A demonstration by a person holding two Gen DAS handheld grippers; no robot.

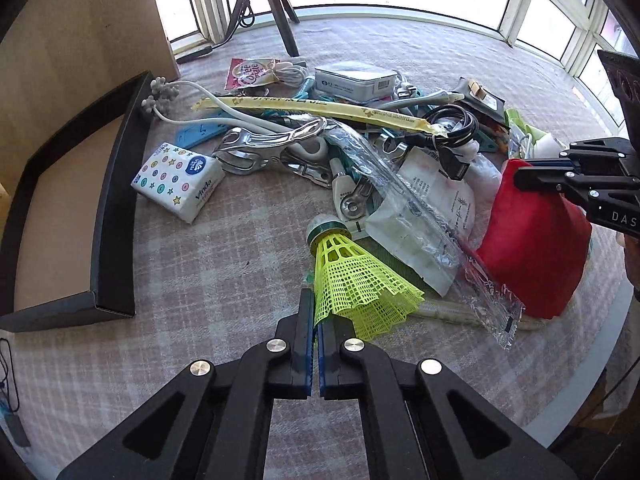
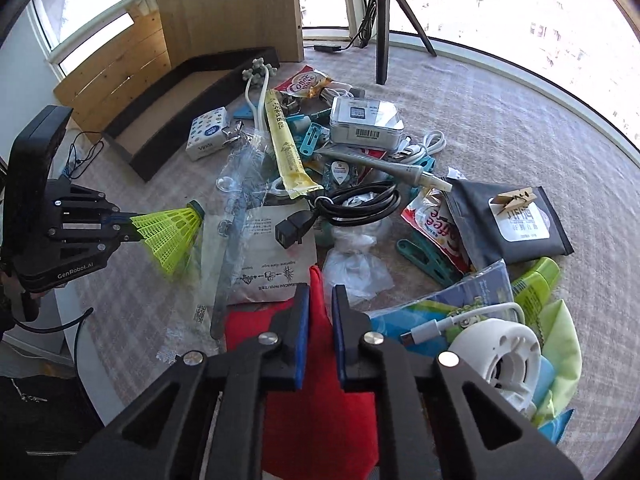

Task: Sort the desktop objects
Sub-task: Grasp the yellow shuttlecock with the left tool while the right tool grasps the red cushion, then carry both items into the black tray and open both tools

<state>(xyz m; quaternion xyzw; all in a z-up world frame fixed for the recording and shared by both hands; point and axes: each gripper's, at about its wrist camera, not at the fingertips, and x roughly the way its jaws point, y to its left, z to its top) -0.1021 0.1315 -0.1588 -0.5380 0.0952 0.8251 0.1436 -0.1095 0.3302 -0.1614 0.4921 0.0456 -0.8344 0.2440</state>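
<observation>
A neon-yellow plastic shuttlecock [image 1: 352, 276] with a green-banded cork tip lies at the near edge of a clutter pile. My left gripper [image 1: 316, 308] is shut on the rim of its mesh skirt. The right wrist view shows the same grip from the side: left gripper [image 2: 128, 226], shuttlecock [image 2: 172, 236]. A red fabric pouch [image 1: 536, 248] sits at the pile's right side. My right gripper [image 2: 320, 296] is shut on a raised fold of that red pouch [image 2: 320, 400], and it enters the left wrist view as the right gripper [image 1: 520, 176].
A black shallow tray [image 1: 116, 216] stands at the left on the checked cloth. The pile holds a tissue pack [image 1: 178, 180], a metal clamp [image 1: 272, 148], a white box [image 1: 352, 80], a black cable [image 2: 360, 200], a dark pouch [image 2: 512, 216] and a white round device [image 2: 496, 352]. A tripod [image 1: 276, 4] stands behind.
</observation>
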